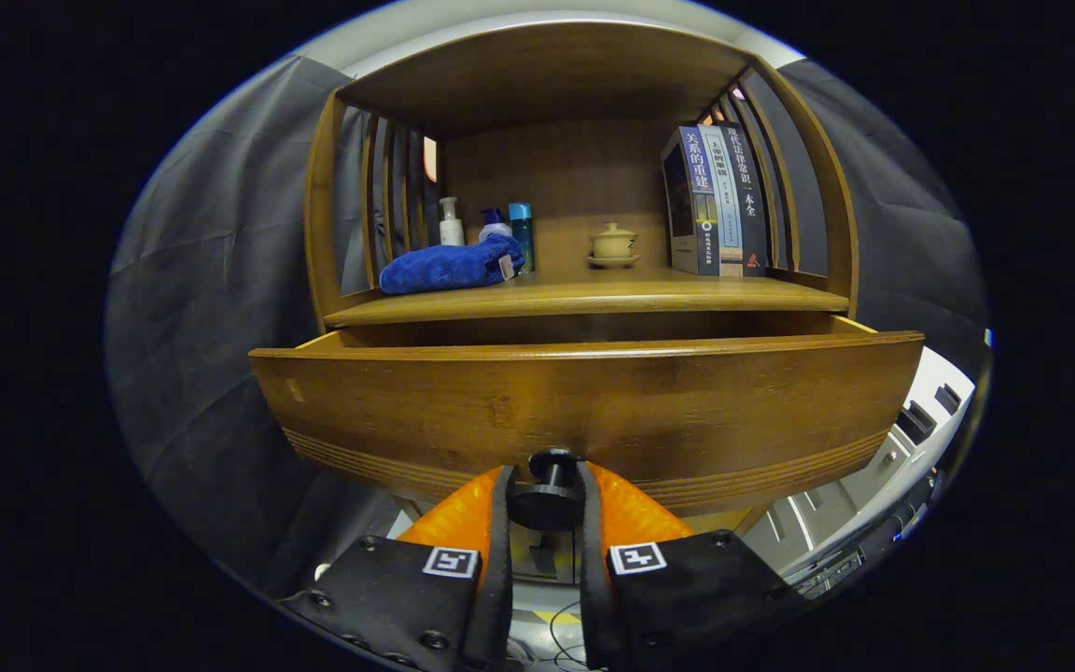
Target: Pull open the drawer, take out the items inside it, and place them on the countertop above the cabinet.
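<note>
Drawer [584, 401] pulled out below countertop [584, 297]. Its knob [549, 490] sits between the gripper [545, 499] fingers. On countertop: towel [449, 265] left, bottles [486, 224] behind it, lidded cup [613, 245] centre, books [717, 201] upright at right.

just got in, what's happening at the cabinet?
A person-held gripper has its two orange fingers closed on the black knob of the wooden drawer. The drawer is pulled partly out below the countertop; its contents are hidden behind the drawer front. On the countertop sit a folded blue towel, some bottles, a small lidded cup and upright books.
</note>
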